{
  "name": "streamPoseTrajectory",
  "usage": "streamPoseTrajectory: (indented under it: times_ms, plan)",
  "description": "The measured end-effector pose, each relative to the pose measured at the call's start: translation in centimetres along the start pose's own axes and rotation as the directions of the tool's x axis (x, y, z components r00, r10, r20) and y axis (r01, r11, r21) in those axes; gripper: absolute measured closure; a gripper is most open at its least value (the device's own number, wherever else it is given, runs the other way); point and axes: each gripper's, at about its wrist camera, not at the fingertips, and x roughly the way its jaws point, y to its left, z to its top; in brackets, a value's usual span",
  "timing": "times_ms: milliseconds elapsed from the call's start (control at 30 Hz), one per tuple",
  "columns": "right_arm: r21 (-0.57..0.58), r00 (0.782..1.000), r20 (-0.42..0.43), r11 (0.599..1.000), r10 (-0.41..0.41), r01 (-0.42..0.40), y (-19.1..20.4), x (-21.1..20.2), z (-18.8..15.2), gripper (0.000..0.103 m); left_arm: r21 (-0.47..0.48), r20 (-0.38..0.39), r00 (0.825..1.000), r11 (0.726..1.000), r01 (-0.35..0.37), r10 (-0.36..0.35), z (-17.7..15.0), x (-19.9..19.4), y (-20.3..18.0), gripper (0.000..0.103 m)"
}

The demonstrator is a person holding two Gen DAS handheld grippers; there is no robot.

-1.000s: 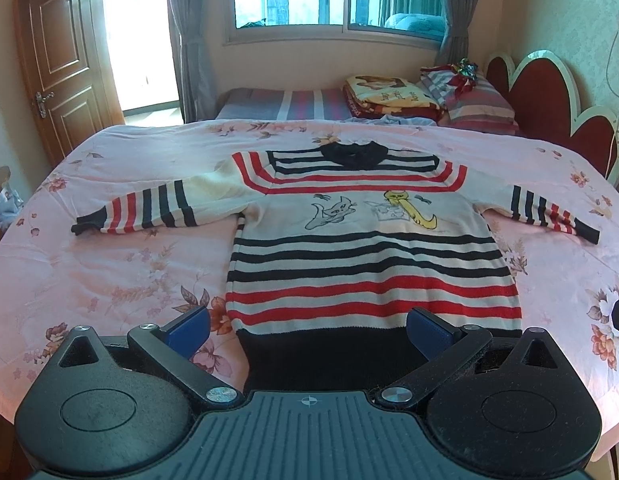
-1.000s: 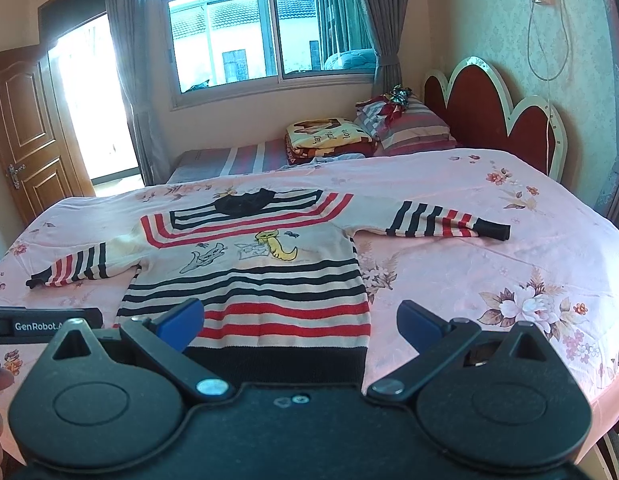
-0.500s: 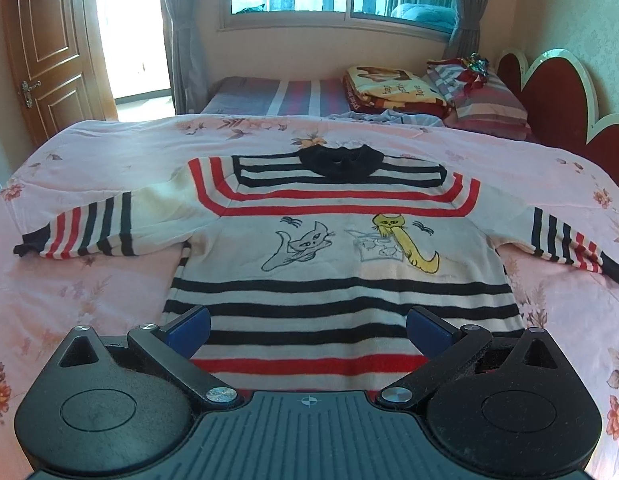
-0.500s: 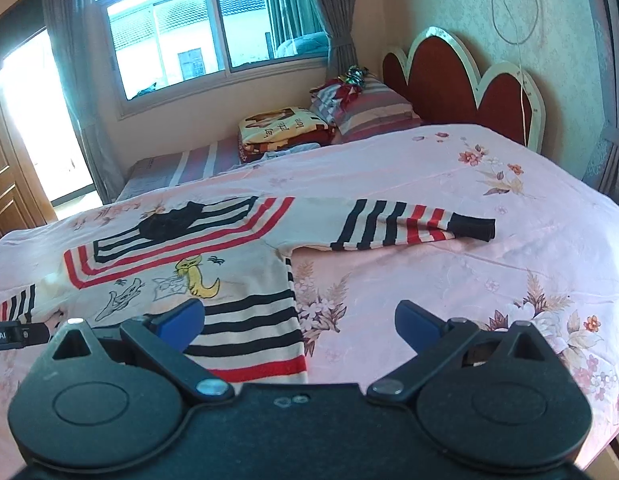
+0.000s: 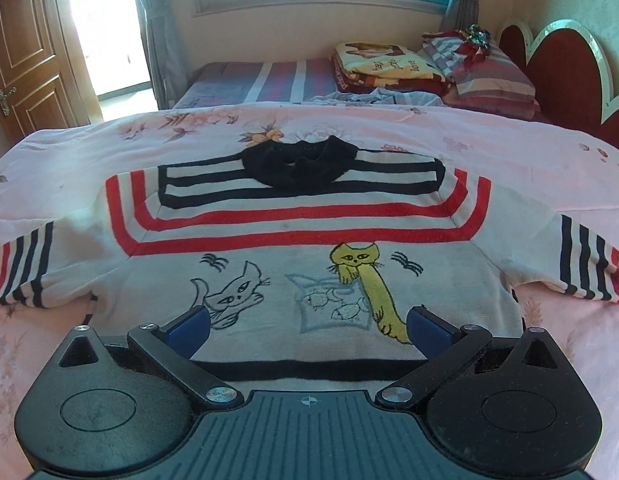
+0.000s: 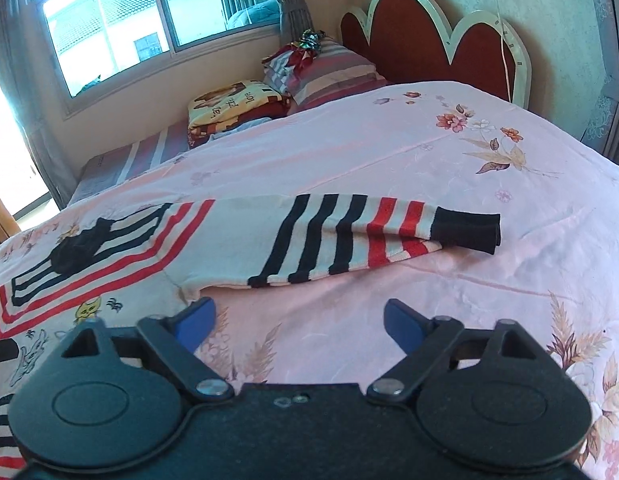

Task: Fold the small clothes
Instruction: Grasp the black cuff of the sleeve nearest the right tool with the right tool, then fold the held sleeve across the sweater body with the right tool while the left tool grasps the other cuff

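A small white sweater (image 5: 301, 232) with red and black stripes, a black collar and cat drawings lies flat, front up, on the pink bed, sleeves spread out. My left gripper (image 5: 307, 326) is open and empty, hovering over the sweater's chest by the cat drawings. In the right wrist view the sweater's right sleeve (image 6: 349, 232) stretches to the right and ends in a black cuff (image 6: 467, 230). My right gripper (image 6: 299, 320) is open and empty, just short of that sleeve, above the bedsheet near the armpit.
The pink floral bedsheet (image 6: 449, 152) covers the bed. Folded blankets (image 5: 383, 66) and striped pillows (image 5: 481, 68) lie at the far side by the red headboard (image 6: 429, 36). A window and a wooden door (image 5: 25, 52) stand behind.
Both grippers have moved forward over the bed. The left one went from the hem up to the chest. The right one swung right, toward the right sleeve. Both stay open.
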Motion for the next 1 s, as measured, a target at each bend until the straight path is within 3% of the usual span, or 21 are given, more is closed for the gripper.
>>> streamPoseTrajectory:
  times_ms: [67,300,400,633,733,767,800,900,1000]
  plan:
    - [0.023,0.999,-0.041,1.0,-0.002,0.003,-1.2,2.2,0.7,0.041,0.022,-0.013,1.0,1.0,-0.005,0.005,0.5,1.4,-1.2,0.0]
    - [0.157,0.993,-0.113,0.987,-0.014,0.032,-5.5,8.0,2.4,0.038,0.027,-0.053,0.998,0.999,-0.025,0.027,1.5,4.5,-2.9,0.0]
    - [0.242,0.992,-0.121,0.969,-0.023,0.052,-7.5,9.6,3.0,0.024,0.022,-0.058,0.998,0.999,-0.037,0.038,1.7,5.2,-2.8,0.0]
    - [0.394,0.995,-0.099,0.917,-0.024,0.061,-10.8,12.7,4.2,0.026,0.004,-0.059,0.996,0.998,-0.059,0.059,2.6,6.5,-2.3,0.0]
    - [0.4,0.996,-0.065,0.913,-0.062,0.083,-11.1,13.2,5.1,0.053,-0.003,-0.055,0.997,0.998,-0.058,0.057,2.7,6.8,-2.0,0.0]
    - [0.411,0.997,-0.048,0.909,-0.058,0.073,-11.4,13.4,5.2,0.069,-0.011,-0.056,0.997,0.999,-0.046,0.046,2.7,6.8,-1.8,0.0]
    - [0.42,0.999,-0.031,0.906,-0.045,0.054,-11.7,13.4,5.1,0.077,-0.023,-0.058,0.998,0.999,-0.035,0.034,2.7,6.8,-1.6,0.0]
    - [0.378,0.999,0.016,0.925,-0.039,0.03,-10.7,13.0,5.6,0.083,-0.044,-0.06,0.998,0.999,-0.022,0.019,2.9,6.9,-0.9,0.0]
    - [0.211,0.994,0.105,0.977,0.002,-0.025,-6.5,11.0,6.7,0.085,-0.08,-0.049,0.999,0.997,-0.018,0.015,3.4,6.6,0.9,0.0]
